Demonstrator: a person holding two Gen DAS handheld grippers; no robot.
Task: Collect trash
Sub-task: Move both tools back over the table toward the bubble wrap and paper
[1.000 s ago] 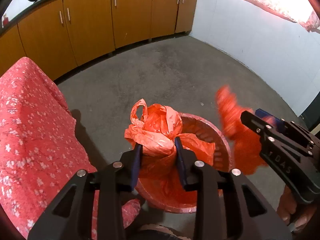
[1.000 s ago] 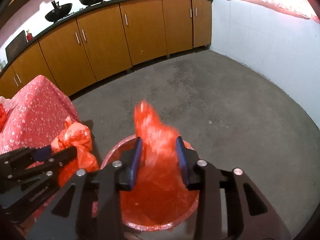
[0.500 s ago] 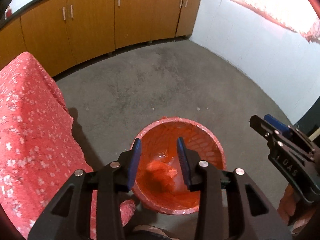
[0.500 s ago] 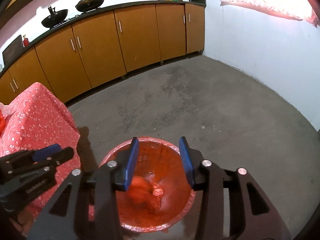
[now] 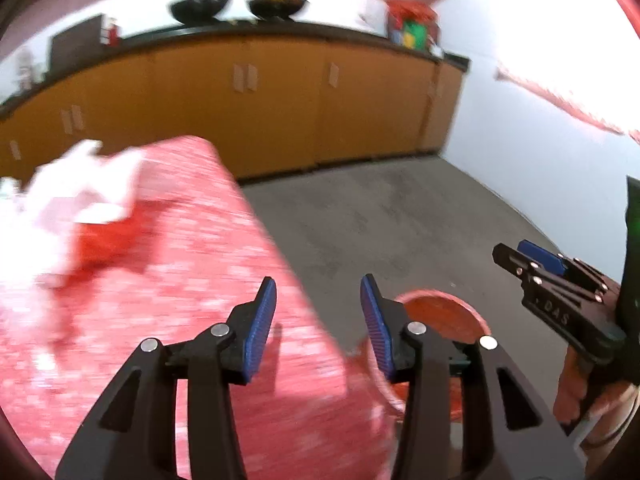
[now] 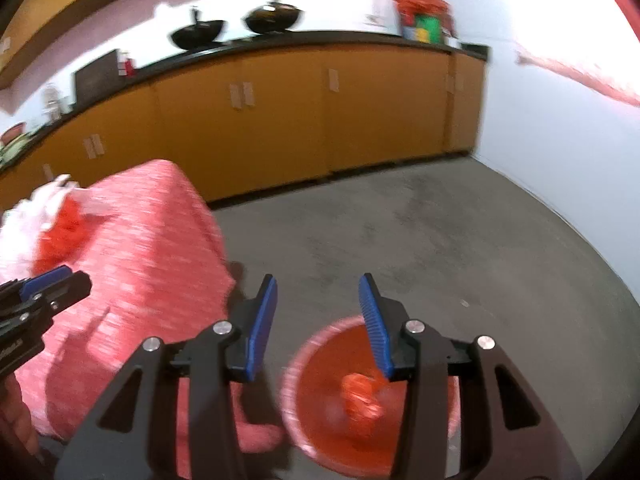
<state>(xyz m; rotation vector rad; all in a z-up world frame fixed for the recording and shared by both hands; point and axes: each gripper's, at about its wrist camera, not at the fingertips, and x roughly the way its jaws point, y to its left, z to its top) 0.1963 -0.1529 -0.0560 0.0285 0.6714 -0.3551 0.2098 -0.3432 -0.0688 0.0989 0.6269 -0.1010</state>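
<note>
My left gripper hangs over the edge of the table's red flowered cloth; its jaws are opening with nothing between them. Blurred white paper and red plastic trash lie on the cloth at the far left. The red bin stands on the floor beside the table. My right gripper is open and empty above the bin's rim, with crumpled orange bags lying inside. The right gripper also shows at the right of the left wrist view, and the left gripper at the left edge of the right wrist view.
Orange cabinets under a dark counter with two black woks run along the back. A white wall closes the right side. Grey concrete floor spreads between the bin and the cabinets. A hand holds the right gripper.
Both grippers let go of the orange bags, which dropped into the bin. Since then both have risen and swung left, so the table and the trash on it come into view.
</note>
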